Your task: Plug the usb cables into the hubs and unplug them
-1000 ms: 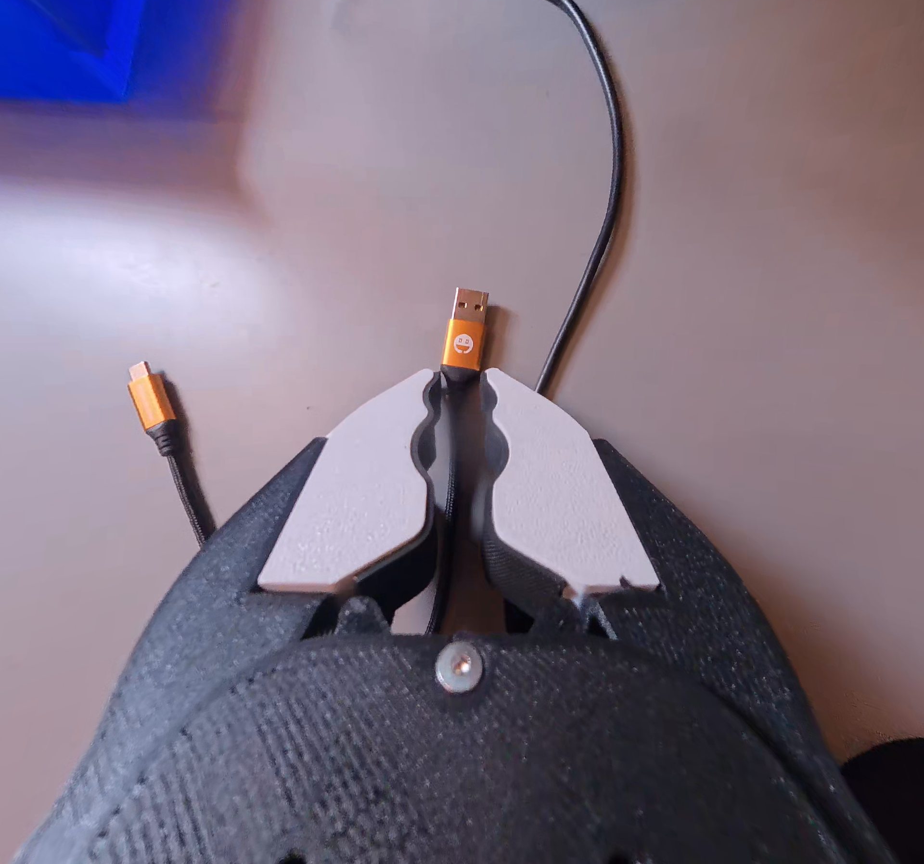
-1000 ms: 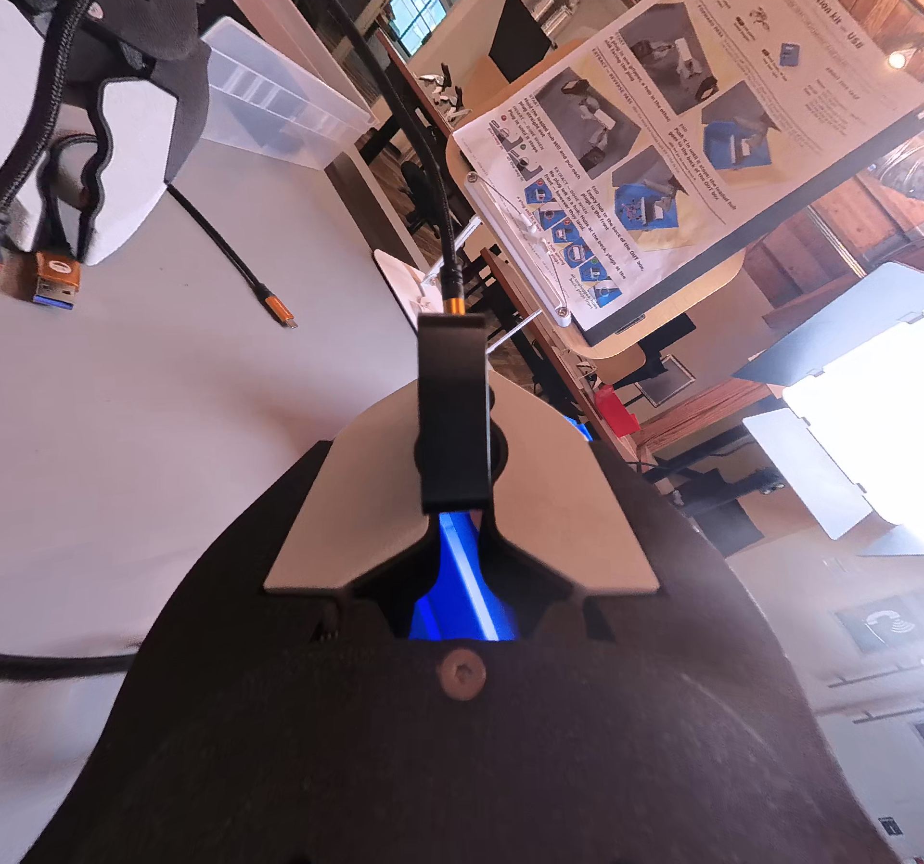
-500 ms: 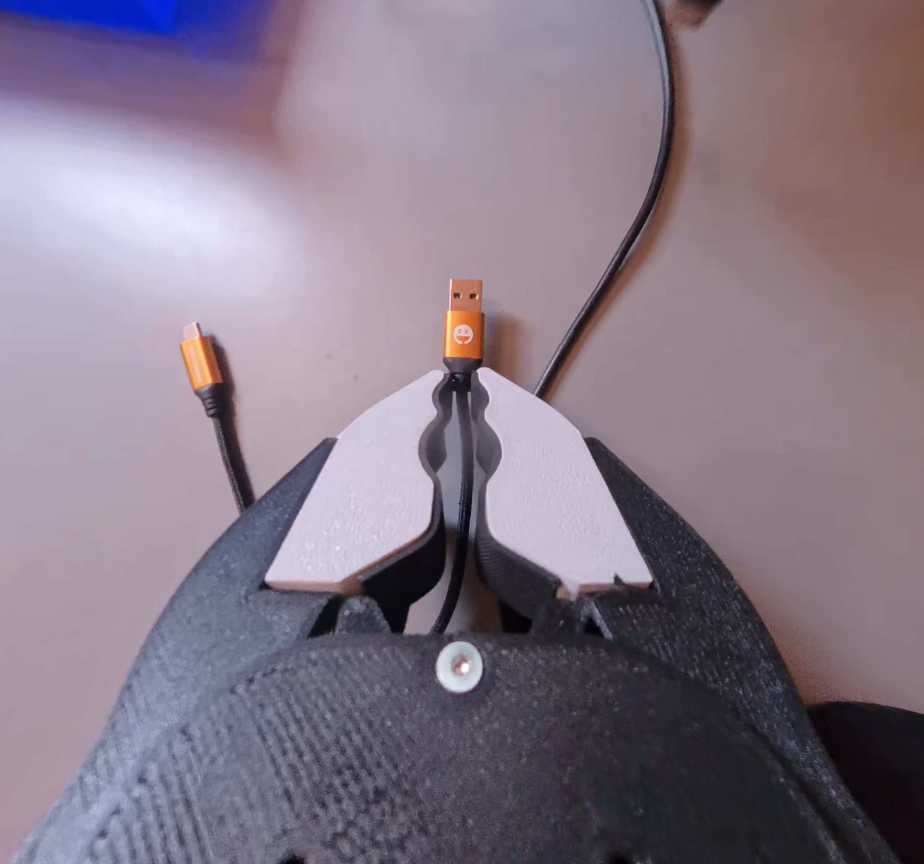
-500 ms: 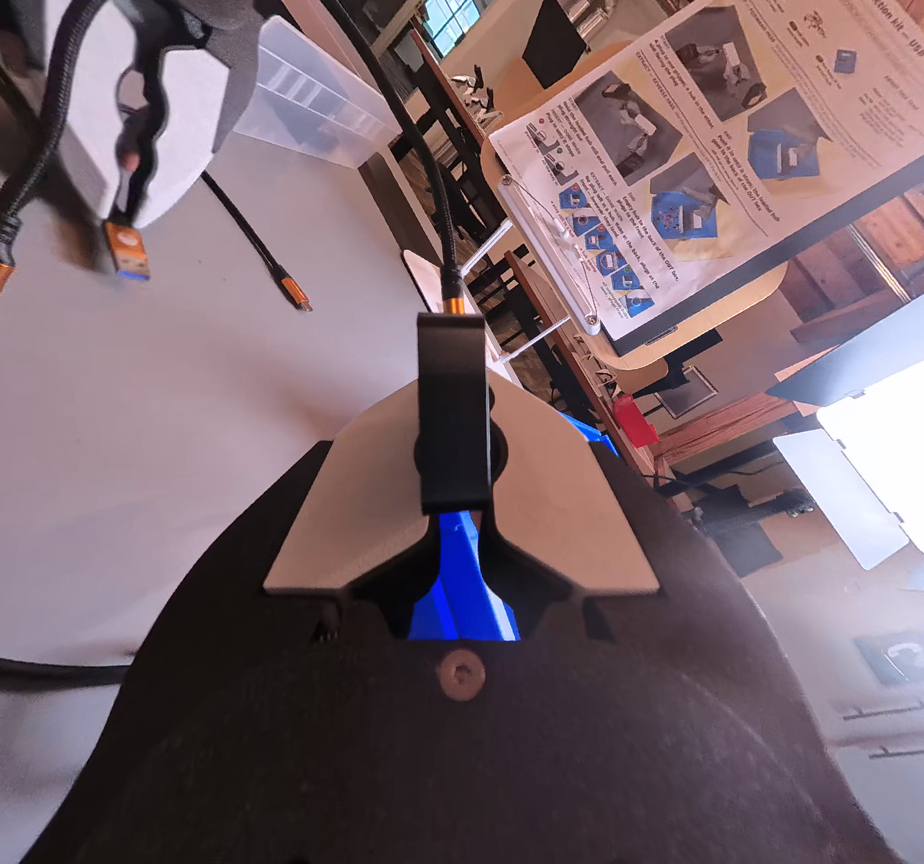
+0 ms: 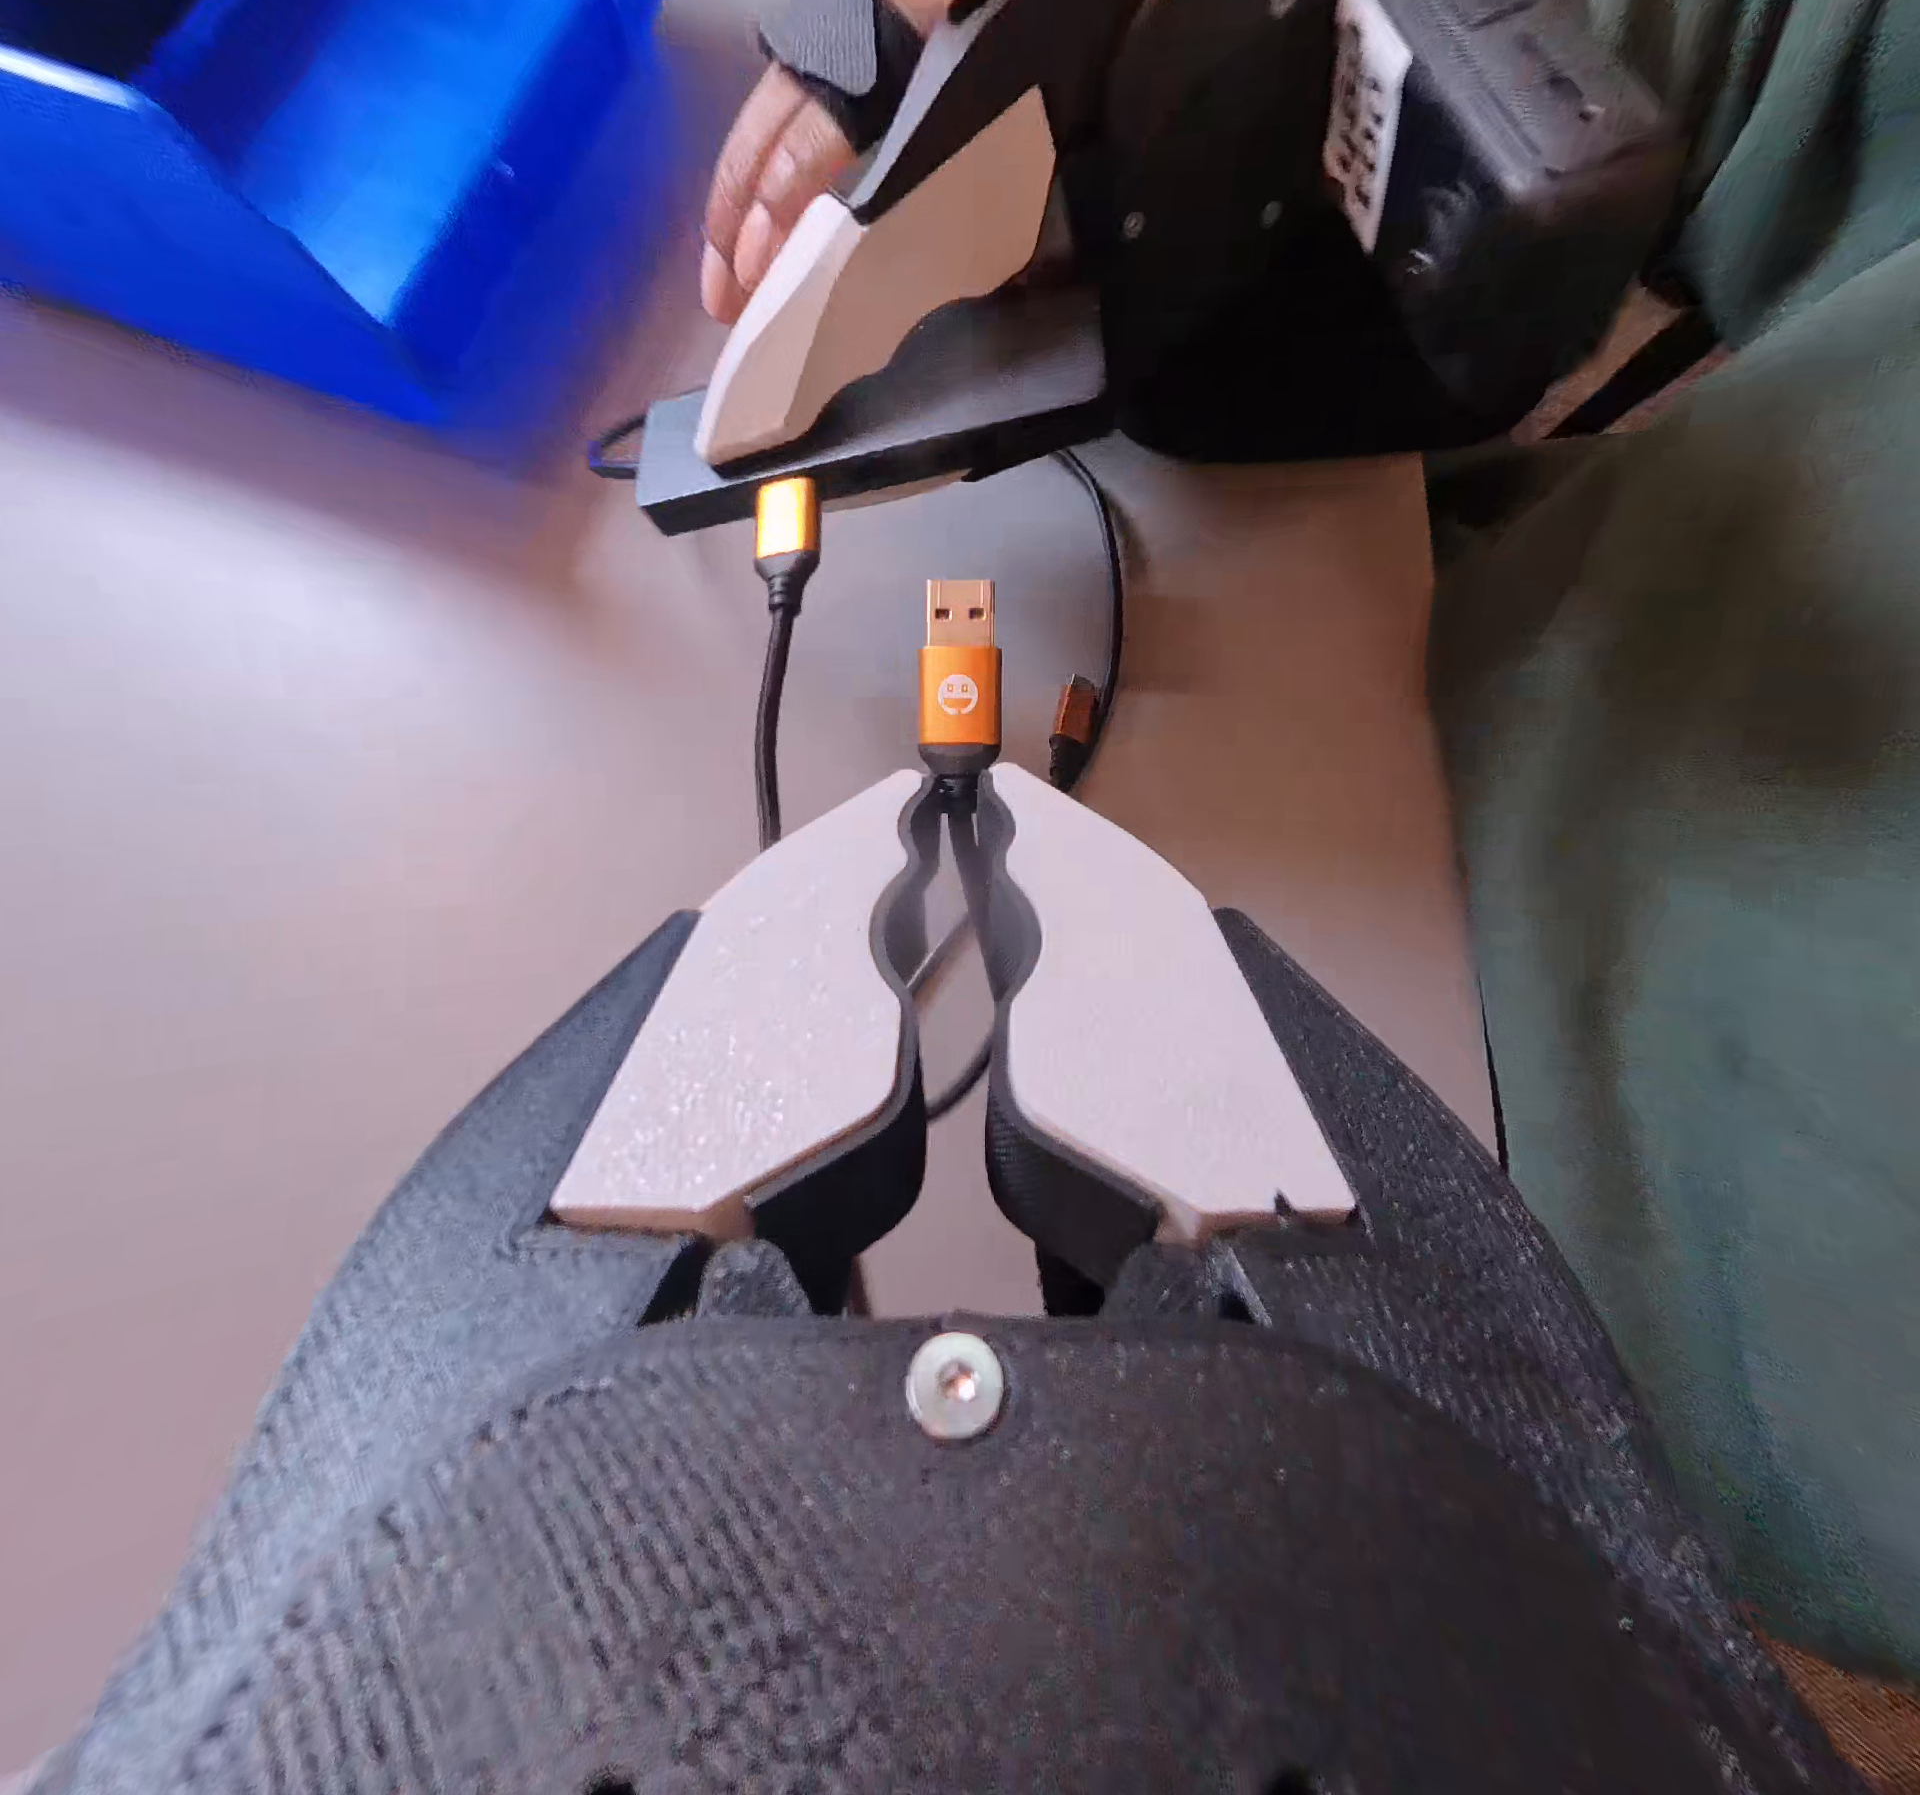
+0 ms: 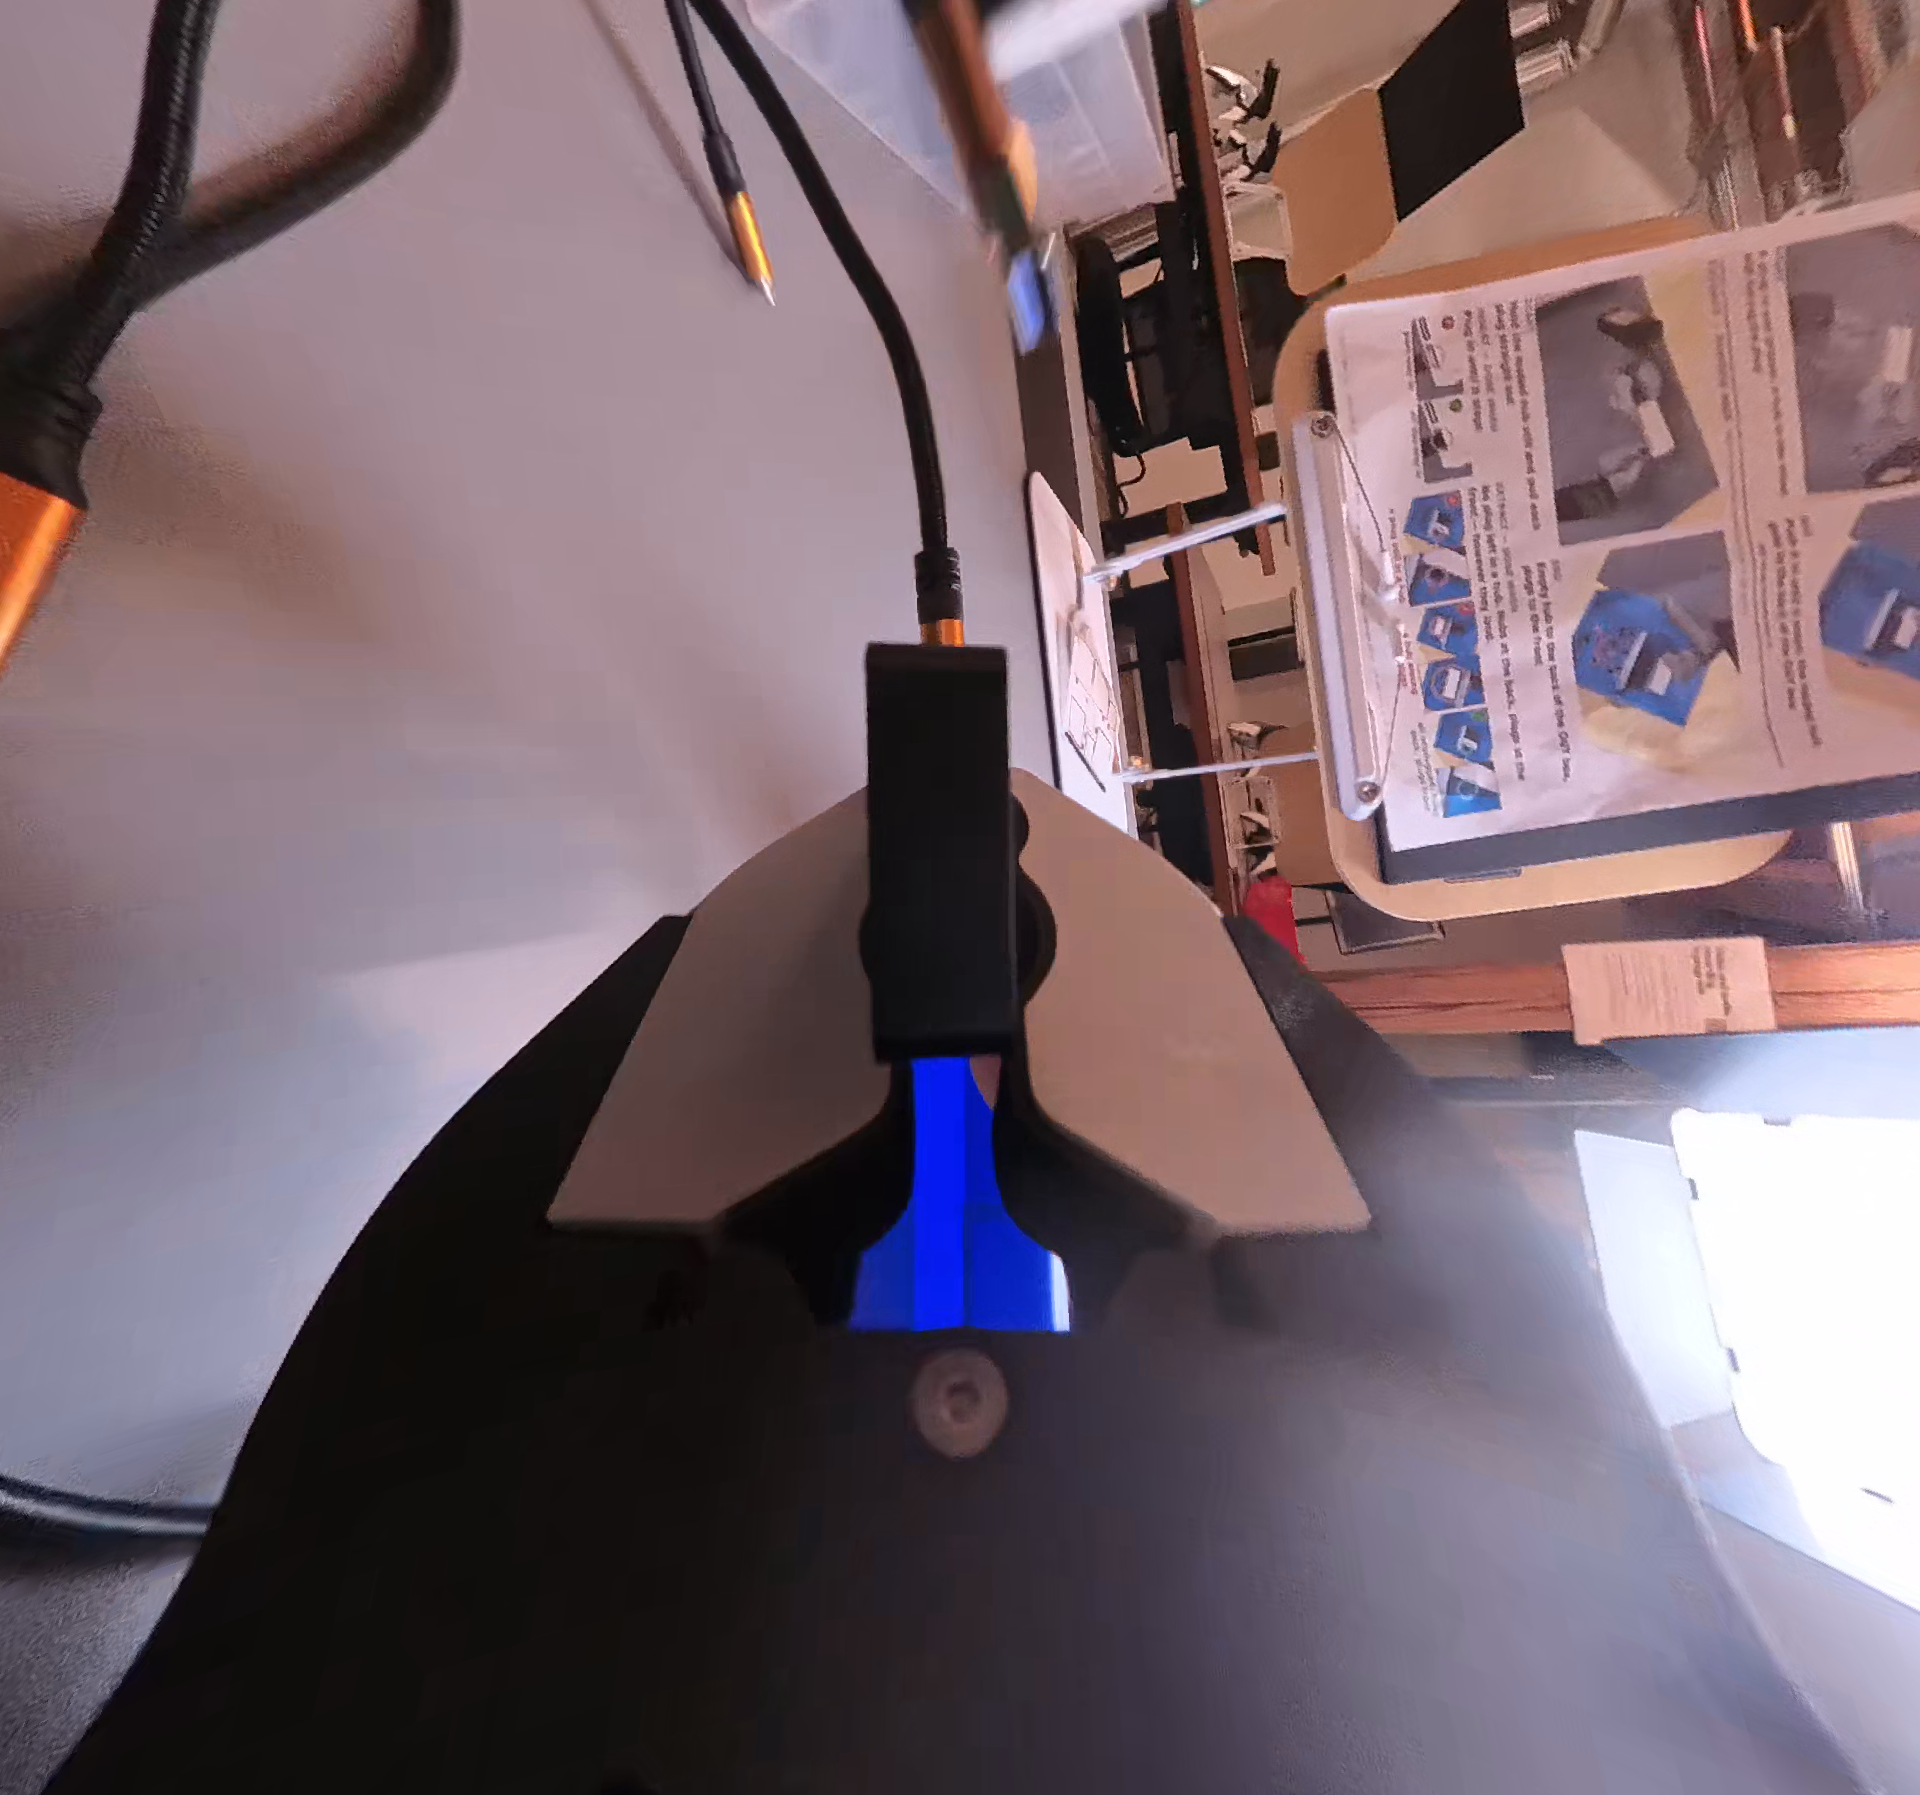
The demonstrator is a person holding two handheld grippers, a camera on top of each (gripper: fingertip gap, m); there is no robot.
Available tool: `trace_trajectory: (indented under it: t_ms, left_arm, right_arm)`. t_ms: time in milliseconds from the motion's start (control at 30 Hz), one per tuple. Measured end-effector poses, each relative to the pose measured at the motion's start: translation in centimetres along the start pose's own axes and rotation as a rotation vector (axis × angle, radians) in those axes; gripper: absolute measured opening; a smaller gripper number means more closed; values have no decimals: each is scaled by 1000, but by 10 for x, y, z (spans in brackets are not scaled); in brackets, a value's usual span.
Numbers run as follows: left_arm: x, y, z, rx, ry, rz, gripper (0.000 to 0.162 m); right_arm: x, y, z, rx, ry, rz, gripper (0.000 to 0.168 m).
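Left gripper [image 5: 954, 789] pinched shut on the black braided cable just behind an orange USB-A plug [image 5: 959, 675]; plug points forward, metal tip bare, short of the black USB hub [image 5: 883, 457]. Right gripper [image 6: 940, 810] clamped on that hub, jaws closed against its flat sides, hub held above the pale surface [image 5: 312, 758]. Second orange plug [image 5: 785, 517] already seated in the hub's near edge. Small orange connector [image 5: 1073, 709] lying loose just right of the held plug. Blue bin [image 5: 312, 135] beyond, left.
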State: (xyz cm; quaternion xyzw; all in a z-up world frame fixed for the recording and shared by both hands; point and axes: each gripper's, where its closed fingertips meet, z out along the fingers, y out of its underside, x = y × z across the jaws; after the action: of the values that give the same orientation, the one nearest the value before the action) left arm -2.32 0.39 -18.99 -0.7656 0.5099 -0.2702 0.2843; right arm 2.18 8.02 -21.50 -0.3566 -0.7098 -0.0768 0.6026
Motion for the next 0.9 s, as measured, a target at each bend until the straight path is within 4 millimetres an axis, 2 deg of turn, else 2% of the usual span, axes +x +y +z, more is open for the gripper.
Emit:
trace_trajectory:
  t_ms: [100, 300, 567, 900]
  left_arm:
    - [-5, 5, 20, -57, 27, -32, 7]
    - [-11, 8, 34, -124, 42, -39, 7]
    - [-8, 13, 40, -124, 104, -75, 6]
    - [-4, 10, 46, -26, 148, -112, 6]
  right_arm:
    - [-9, -7, 1, -10, -3, -53, 12]
    - [-14, -15, 6, -19, 11, -115, 12]
    - [-21, -17, 6, -36, 21, -210, 12]
    - [-30, -18, 6, -51, 0, -233, 12]
